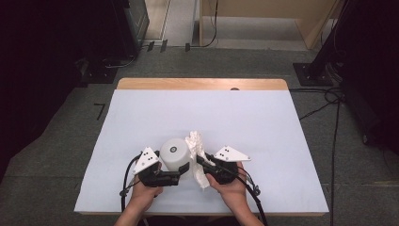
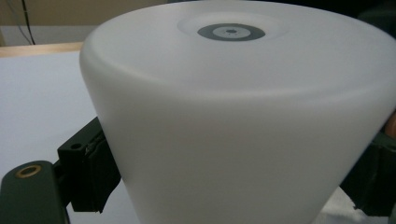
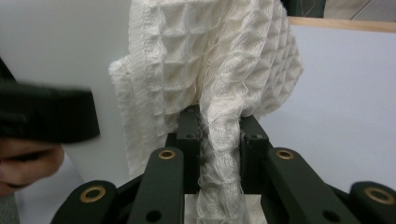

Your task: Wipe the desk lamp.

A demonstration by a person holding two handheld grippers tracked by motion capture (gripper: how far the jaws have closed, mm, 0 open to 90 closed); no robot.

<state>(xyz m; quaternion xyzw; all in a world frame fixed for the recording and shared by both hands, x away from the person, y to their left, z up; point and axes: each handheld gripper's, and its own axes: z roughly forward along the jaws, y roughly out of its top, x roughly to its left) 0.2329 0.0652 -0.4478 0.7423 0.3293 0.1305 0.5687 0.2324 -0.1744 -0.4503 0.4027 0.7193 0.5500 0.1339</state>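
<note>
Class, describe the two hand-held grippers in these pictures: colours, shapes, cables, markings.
The left gripper and the right gripper are black, each topped by a grey three-cornered plate with dark dots. Black cables trail from both. The jaw links carry brass-coloured rivets. Forearms are bare, no sleeves.

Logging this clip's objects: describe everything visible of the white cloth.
The white cloth is a waffle-weave fabric with a stitched hem, bunched and crumpled. The right gripper is shut on a twisted fold of it, holding it up so it stands above the fingers and hangs below them over the table. It lies against the white cup.
</note>
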